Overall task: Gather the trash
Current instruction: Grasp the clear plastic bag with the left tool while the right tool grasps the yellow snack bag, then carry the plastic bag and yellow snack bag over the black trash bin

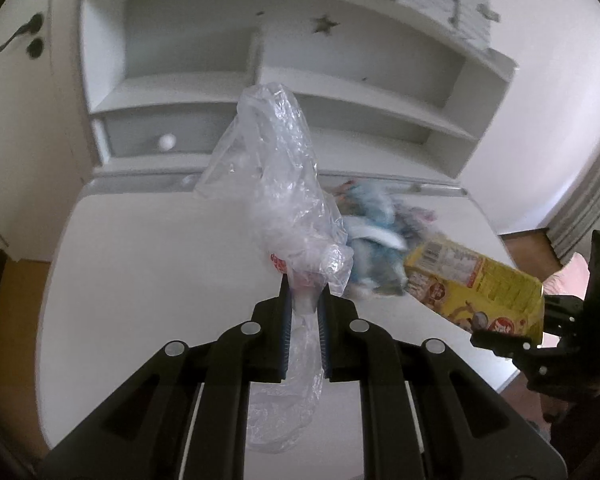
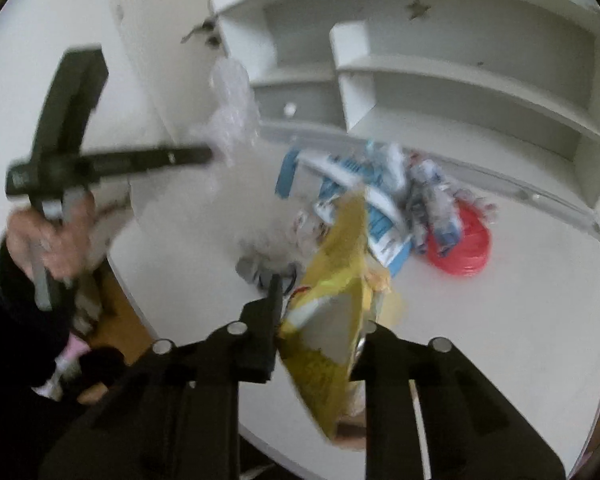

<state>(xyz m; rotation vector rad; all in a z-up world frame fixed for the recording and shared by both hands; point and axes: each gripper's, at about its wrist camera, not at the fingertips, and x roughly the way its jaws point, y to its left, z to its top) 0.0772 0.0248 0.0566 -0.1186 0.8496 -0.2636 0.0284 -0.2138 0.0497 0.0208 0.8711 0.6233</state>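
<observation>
Nearest the left wrist camera, the left gripper (image 1: pixel 305 300) is clamped on a clear plastic bag (image 1: pixel 284 184); both blue-lined pads (image 1: pixel 286 328) press the bag's crumpled neck, one end trailing down between the finger bases and the larger part rising above the fingertips. A red mark shows through the film just above the left fingertip.

Nearest the right wrist camera, the right gripper (image 2: pixel 320 312) grips a yellow carton (image 2: pixel 332 304), flattened and torn open, which is wedged between its two fingers and tilted; its lower end hangs below the finger bases. From the left view the same yellow carton (image 1: pixel 476 284) appears at right, printed panel up, with the right gripper (image 1: pixel 540 332) holding its near end above the table edge.

Beneath both tools lies a white table (image 1: pixel 160 260). On it, beyond the fingertips, sits a trash pile (image 2: pixel 380 196) of blue-and-white wrappers and crumpled paper, blurred in both views; a red disc-shaped item (image 2: pixel 466 246) lies against the pile's right side, partly under it. A small grey object (image 2: pixel 256 270) rests on the table just ahead of the right gripper's left finger; what it is cannot be told.

At the left of the right view, a hand (image 2: pixel 50 236) holds the left gripper's handle.

Farthest back stands a white shelf unit (image 1: pixel 340 92), bearing a dark star (image 1: pixel 323 24) and a drawer with a round knob (image 1: pixel 167 142).
</observation>
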